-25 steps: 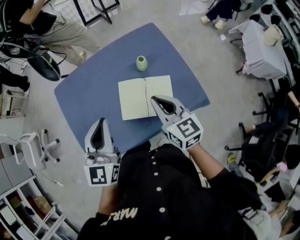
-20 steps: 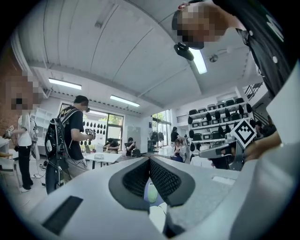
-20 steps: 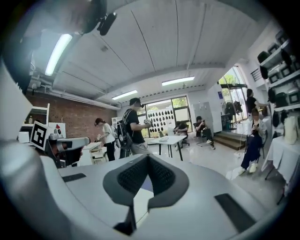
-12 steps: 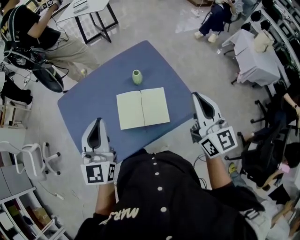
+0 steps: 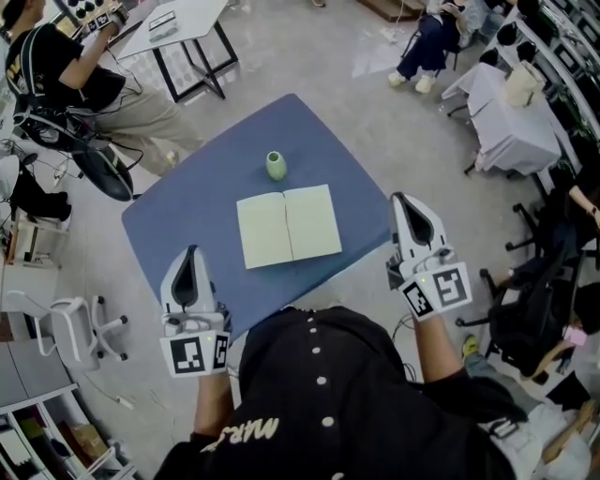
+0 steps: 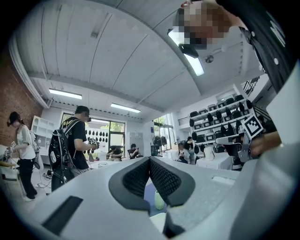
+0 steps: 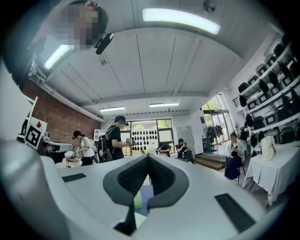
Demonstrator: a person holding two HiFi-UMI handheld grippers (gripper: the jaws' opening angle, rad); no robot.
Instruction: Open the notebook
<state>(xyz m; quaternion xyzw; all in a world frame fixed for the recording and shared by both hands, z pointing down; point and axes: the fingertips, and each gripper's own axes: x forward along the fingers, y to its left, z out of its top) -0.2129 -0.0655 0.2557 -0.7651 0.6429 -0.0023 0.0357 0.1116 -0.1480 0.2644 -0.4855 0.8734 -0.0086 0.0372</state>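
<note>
The notebook (image 5: 289,225) lies open on the blue table (image 5: 178,225), showing two pale yellow-green pages. A small green vase (image 5: 276,166) stands just beyond it. My left gripper (image 5: 193,250) hovers over the table's near left edge, shut and empty. Off the table's right edge, level with the notebook, my right gripper (image 5: 404,198) is held shut with nothing in it. Both grippers are clear of the notebook. In the left gripper view the shut left gripper (image 6: 150,159) frames the vase (image 6: 159,200) below its tips. The right gripper view shows the right gripper (image 7: 148,157) closed too, the vase (image 7: 137,201) beyond.
A person (image 5: 66,66) sits at the far left beside a black-framed table (image 5: 183,23). A white-clothed table (image 5: 511,108) and seated people are at the far right. A white chair (image 5: 70,323) and shelves stand at the near left. Dark chairs crowd the right side.
My right gripper has left the spot over the notebook's right page and swung right and up, off the table's edge. The left gripper rose a little. The notebook stayed open.
</note>
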